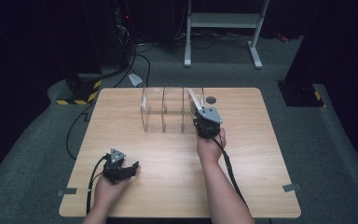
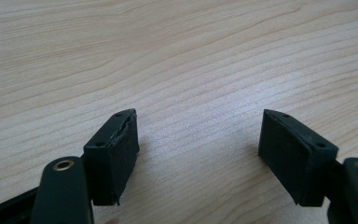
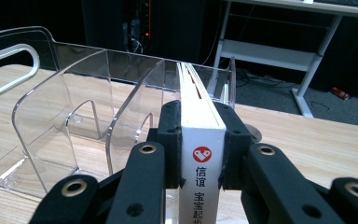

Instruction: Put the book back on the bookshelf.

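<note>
— So, where is the book [image 3: 201, 140]?
— Clamped by its white spine in the right gripper [image 3: 200, 149], upright in the end slot of the clear acrylic organizer [image 3: 74, 116] on the wooden table [image 1: 242, 177].
— And the left gripper [image 2: 198, 144]?
— Jaws wide apart, holding nothing, low over bare tabletop near the front edge.

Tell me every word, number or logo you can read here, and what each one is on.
"信谊": on the white spine of the book that the right tongs clamp, below a red round logo with a white heart-like mark.
"宝宝起": lower on the same spine, cut off by the picture's bottom edge, so the rest is unreadable.
No text shows on the clear plastic rack or the table.
</note>
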`<state>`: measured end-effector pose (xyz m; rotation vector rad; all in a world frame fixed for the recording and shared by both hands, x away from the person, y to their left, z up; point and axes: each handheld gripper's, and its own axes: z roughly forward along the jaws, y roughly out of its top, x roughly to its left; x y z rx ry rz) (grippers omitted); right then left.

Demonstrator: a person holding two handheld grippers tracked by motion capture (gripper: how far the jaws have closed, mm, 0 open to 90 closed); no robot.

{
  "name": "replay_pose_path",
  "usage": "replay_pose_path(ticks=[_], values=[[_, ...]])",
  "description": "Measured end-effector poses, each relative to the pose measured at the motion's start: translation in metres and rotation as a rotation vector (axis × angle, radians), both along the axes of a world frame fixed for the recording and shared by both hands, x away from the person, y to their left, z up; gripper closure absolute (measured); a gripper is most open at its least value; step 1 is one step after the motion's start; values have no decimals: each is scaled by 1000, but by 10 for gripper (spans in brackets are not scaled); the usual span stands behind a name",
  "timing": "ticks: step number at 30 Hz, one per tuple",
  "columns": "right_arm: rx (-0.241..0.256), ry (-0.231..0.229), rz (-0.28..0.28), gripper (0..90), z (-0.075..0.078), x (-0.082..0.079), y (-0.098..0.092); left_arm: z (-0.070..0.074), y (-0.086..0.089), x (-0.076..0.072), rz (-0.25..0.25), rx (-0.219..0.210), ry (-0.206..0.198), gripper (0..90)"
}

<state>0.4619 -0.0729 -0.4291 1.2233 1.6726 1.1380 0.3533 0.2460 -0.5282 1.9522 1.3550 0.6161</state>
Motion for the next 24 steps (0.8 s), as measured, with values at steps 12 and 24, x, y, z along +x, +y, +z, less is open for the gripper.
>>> replay_pose_path(ticks=[12,24], values=[[6,-8,-14,751,-3,3,0,0,0,0,4,-1,-1,287],[35,7,-39,742,-13,-9,-5,0,0,-1,7,-2,0,289]])
